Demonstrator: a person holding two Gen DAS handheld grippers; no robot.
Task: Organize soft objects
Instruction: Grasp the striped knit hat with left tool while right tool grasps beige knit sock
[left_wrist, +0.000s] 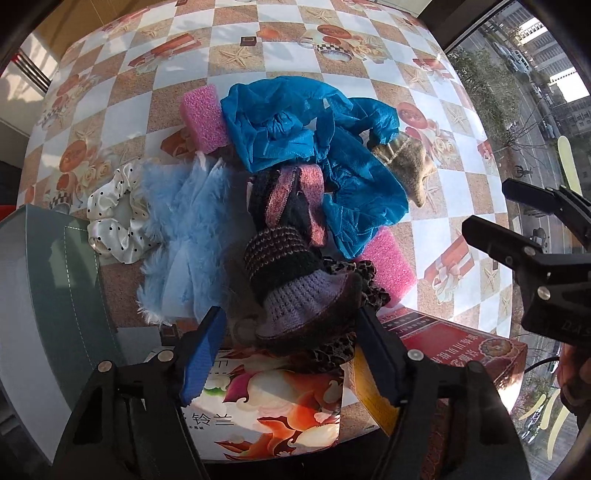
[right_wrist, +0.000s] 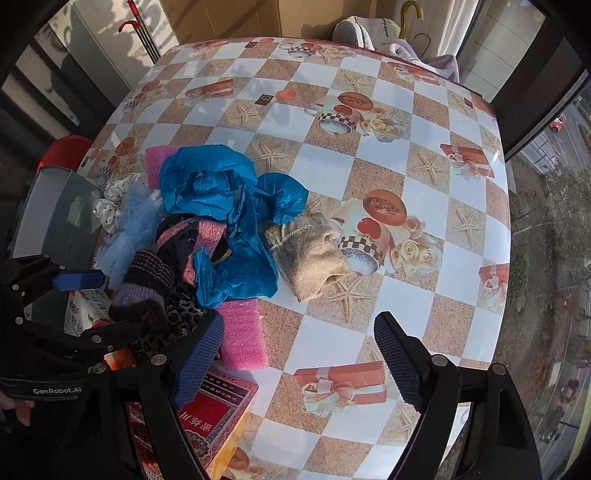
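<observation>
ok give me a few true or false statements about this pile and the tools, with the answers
1. The blue cloth lies partly over a pink sponge. True.
2. The white dotted scrunchie sits inside the red box. False: it lies on the table beside the fluffy blue piece.
3. The right tool grips the beige sock. False: its jaws are open and hold nothing.
4. The left tool is open above the purple knit. True.
5. There is only one pink sponge. False: a second sponge lies nearer the red box.
</observation>
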